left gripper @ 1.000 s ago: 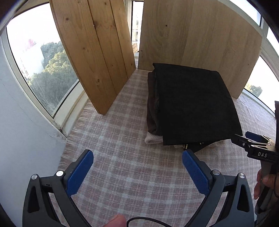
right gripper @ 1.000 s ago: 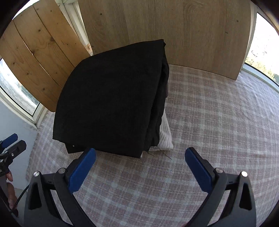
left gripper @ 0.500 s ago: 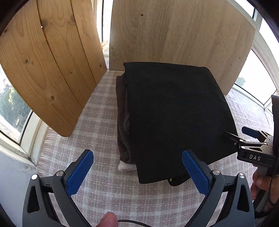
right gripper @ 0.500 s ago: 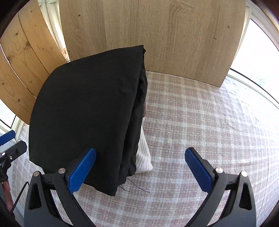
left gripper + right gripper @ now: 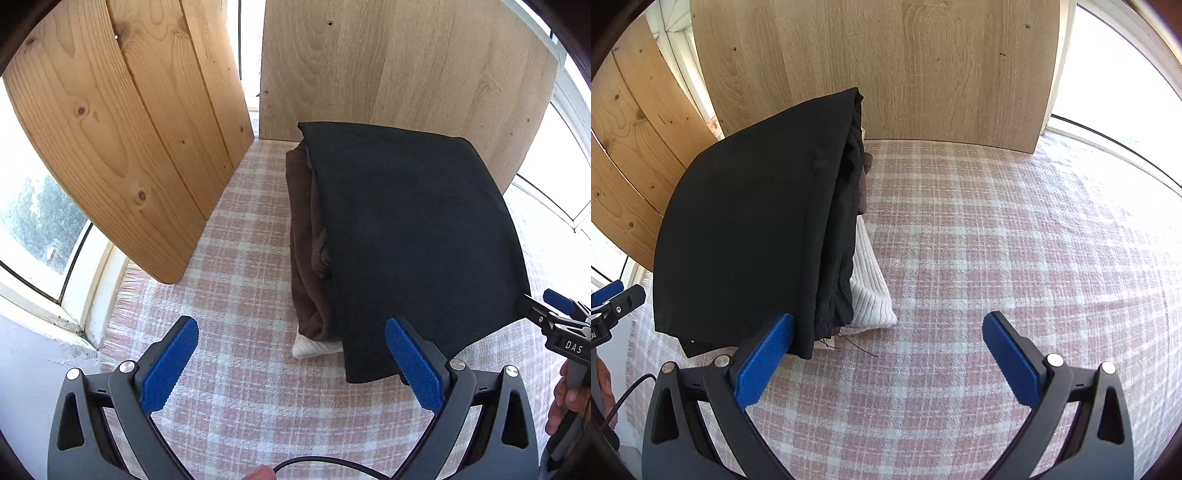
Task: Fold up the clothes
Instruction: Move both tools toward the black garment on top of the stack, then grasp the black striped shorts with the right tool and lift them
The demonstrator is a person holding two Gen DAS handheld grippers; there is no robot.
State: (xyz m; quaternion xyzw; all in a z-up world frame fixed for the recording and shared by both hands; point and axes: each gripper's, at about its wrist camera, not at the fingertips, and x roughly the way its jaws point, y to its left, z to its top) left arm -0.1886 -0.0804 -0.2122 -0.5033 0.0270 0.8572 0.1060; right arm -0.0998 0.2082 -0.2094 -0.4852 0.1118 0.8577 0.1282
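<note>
In the left wrist view, the left gripper (image 5: 291,363) stands wide open near the bottom of the picture and holds nothing; its two blue pads (image 5: 168,365) are far apart. Between and beyond them lies a pink and white checked cloth (image 5: 240,266) that covers the surface. On this cloth, to the right of the middle, sits a stack of folded clothes. The top piece is a black garment (image 5: 413,236), and its near edge hangs a little over the stack, just beside the right pad. Under it, on the left side, a brown garment (image 5: 308,236) shows its folded edge, and at the bottom a white ribbed garment (image 5: 317,347) comes out at the near corner. A pine board (image 5: 122,129) leans at the far left, and a pale wooden panel (image 5: 406,70) stands behind the stack. At the right edge the right gripper (image 5: 554,314) comes in, close to the near right corner of the black garment.

In the right wrist view, the right gripper (image 5: 888,360) is also wide open and grips nothing. Its left pad (image 5: 764,358) is just beside the near right corner of the stack, maybe touching the black garment (image 5: 750,236); this is not clear. The white ribbed garment (image 5: 868,288) lies under the stack on the right side. The left gripper (image 5: 613,299) shows at the far left edge.
</note>
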